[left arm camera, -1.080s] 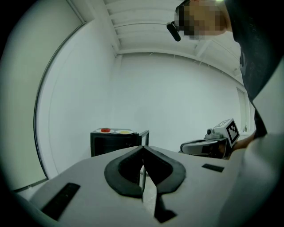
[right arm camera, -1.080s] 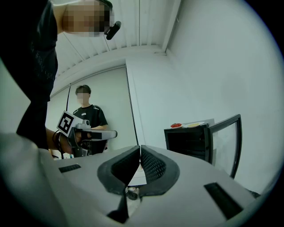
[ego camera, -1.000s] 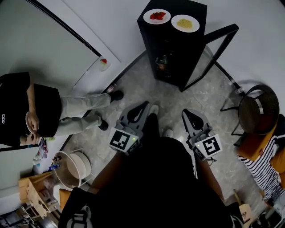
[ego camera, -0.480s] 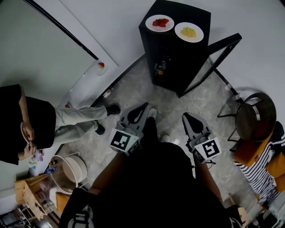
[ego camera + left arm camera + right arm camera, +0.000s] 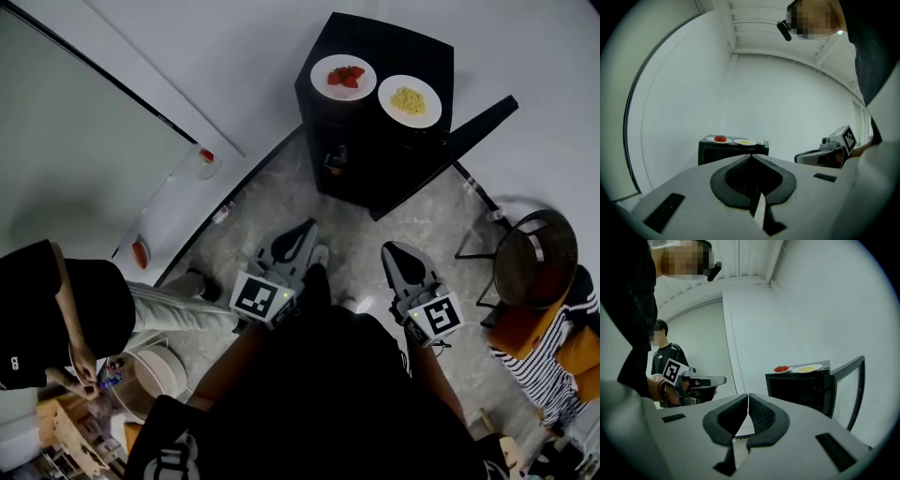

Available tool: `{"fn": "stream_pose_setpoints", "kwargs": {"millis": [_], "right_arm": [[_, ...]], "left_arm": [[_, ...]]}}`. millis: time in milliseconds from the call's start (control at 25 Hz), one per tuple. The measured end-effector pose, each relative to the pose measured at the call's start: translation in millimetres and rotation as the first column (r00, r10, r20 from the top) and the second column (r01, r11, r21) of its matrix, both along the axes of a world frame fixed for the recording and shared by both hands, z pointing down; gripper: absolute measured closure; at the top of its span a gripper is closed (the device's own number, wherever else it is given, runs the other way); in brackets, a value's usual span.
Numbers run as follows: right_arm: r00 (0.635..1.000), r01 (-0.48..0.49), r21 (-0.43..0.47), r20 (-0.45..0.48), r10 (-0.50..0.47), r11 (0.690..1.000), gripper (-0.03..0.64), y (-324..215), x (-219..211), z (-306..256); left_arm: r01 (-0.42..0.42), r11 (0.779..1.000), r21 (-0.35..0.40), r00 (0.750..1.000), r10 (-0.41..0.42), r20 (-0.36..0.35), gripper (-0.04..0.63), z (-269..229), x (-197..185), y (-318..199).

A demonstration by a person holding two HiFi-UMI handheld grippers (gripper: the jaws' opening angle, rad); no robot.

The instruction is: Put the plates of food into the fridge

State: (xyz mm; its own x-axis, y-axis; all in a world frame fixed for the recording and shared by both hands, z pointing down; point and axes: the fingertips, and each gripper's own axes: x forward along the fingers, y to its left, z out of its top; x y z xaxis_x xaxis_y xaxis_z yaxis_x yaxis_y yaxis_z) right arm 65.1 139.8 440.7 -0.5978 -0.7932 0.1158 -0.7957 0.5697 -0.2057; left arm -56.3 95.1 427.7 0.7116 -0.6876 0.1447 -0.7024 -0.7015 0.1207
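The step in hand seems to be the approach to the fridge (image 5: 375,169), whose door (image 5: 476,124) stands open. The red-food plate (image 5: 343,77) and the yellow-food plate (image 5: 409,100) sit on its top, well ahead of the left gripper (image 5: 302,230) and right gripper (image 5: 394,251). Both pairs of jaws are pressed together and empty. Next they must open for a plate rim.

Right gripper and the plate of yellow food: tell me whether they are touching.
Apart. The head view shows the right gripper over the floor, well short of the plate of yellow food on top of the black fridge.
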Motion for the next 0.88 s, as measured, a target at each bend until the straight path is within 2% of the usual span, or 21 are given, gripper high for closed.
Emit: {"fn": "stream_pose_setpoints", "kwargs": {"millis": [400,720,800,880], "right_arm": [[0.997,-0.083,-0.043,-0.008,0.083,0.996,0.589,-88,-19,-1],[0.978,-0.177,-0.104,0.093,0.187,0.979,0.589,-134,-20,2],[0.965,-0.227,-0.116,0.108,0.240,0.967,0.589,-141,-11,2],[0.939,-0.277,-0.149,0.165,0.300,0.949,0.589,-148,1,3]], "left_arm": [[-0.086,0.995,-0.041,0.996,0.085,-0.019,0.572,9,-19,-93],[-0.152,0.988,-0.031,0.987,0.151,-0.053,0.572,10,-30,-143],[-0.163,0.986,-0.034,0.985,0.161,-0.058,0.572,10,-30,-149],[-0.174,0.984,-0.032,0.983,0.172,-0.058,0.572,11,-29,-155]]}}
